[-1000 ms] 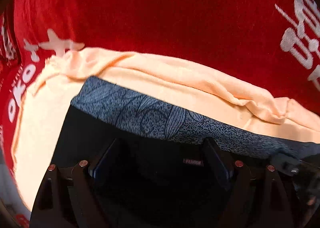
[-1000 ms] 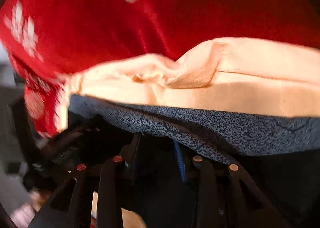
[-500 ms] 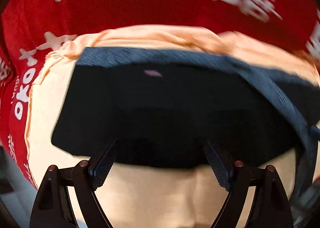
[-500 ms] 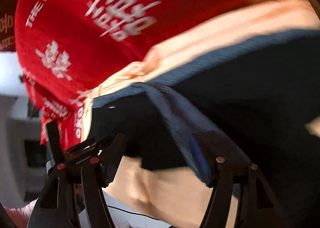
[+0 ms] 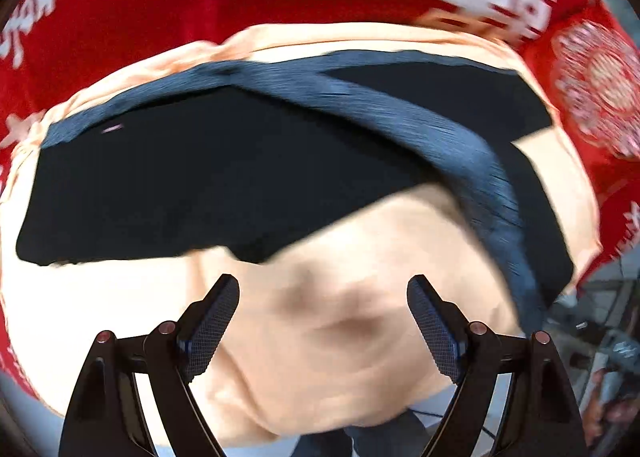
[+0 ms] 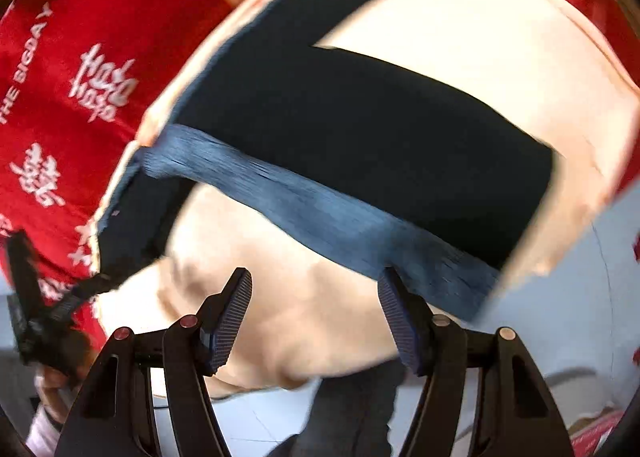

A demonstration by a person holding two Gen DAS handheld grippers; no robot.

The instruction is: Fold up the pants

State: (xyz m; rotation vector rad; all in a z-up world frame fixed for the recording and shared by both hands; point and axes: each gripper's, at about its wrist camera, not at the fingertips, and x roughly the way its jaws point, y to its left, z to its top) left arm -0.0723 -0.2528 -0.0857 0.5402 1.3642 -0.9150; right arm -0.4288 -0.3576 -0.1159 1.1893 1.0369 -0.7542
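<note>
both grippers gape empty over the pants [image 5: 224, 173]; only right view shows left gripper [image 6: 44, 297].

Black pants [image 5: 208, 177] with blue-grey waistband [image 5: 460, 153], folded in V shape, flat on peach cloth [image 5: 320, 321].

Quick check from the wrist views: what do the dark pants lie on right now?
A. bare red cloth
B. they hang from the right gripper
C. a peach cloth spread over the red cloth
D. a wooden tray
C: the pants rest on the peach cloth, which lies over the red cloth; both the left gripper and the right gripper hold nothing.
</note>
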